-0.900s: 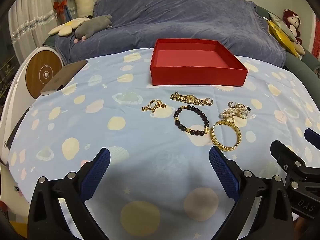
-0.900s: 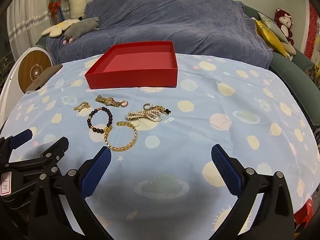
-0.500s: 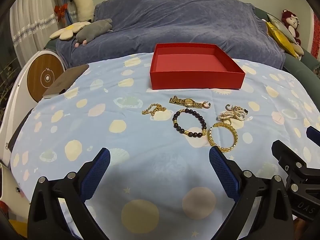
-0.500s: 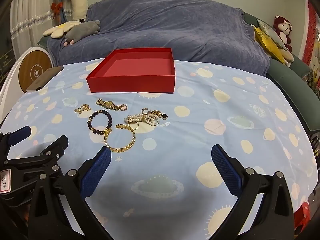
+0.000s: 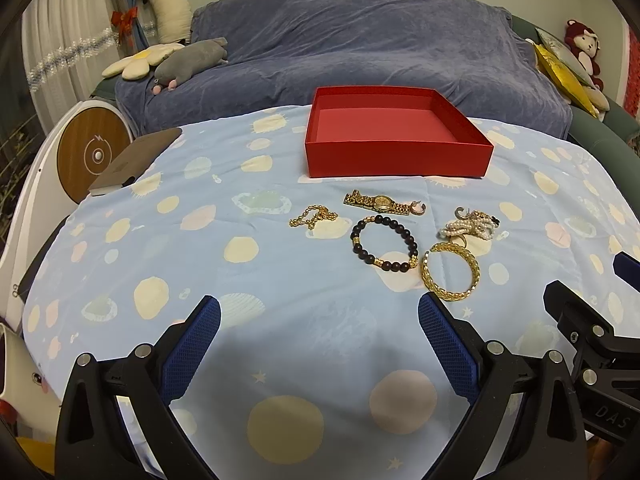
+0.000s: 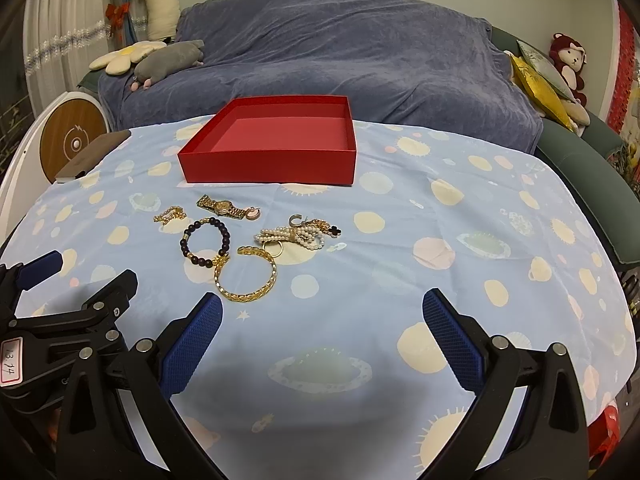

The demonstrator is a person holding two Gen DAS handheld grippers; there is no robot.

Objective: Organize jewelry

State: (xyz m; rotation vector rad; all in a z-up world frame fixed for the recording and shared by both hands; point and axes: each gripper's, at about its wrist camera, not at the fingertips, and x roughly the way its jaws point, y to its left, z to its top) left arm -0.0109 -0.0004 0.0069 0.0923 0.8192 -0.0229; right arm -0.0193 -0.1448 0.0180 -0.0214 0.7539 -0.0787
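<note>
Gold and dark beads lie loose on the pale blue spotted cloth (image 5: 168,264), all gathered just before the red box (image 5: 396,156), which sits empty at about twelve o'clock in the left wrist view, open side up; I judge it is meant to receive them.

From left to right: a thin gold chain (image 5: 313,216) at eleven o'clock, bunched in a small heap; the gold watch (image 5: 378,203) nearest the box wall, its band laid flat, with a small pink-faced ring (image 5: 418,208) touching its right end; the dark bead bracelet (image 5: 385,249) lying as an open loop; the gold bangle (image 5: 451,276) at one o'clock, its rim touching the beads; and behind it a tangle of pearls and earrings (image 5: 472,226).

The left gripper (image 5: 320,344) hangs at six o'clock with its blue pads spread wide, holding nothing. The right gripper (image 6: 322,340) is likewise wide apart and empty, with the bangle at about eleven o'clock in its own view.

Nothing is in the box, so the sorting looks unstarted. The bangle, nearest both grippers and stiff, seems the easiest first pick; the chain and pearl tangle may snag or trail.
</note>
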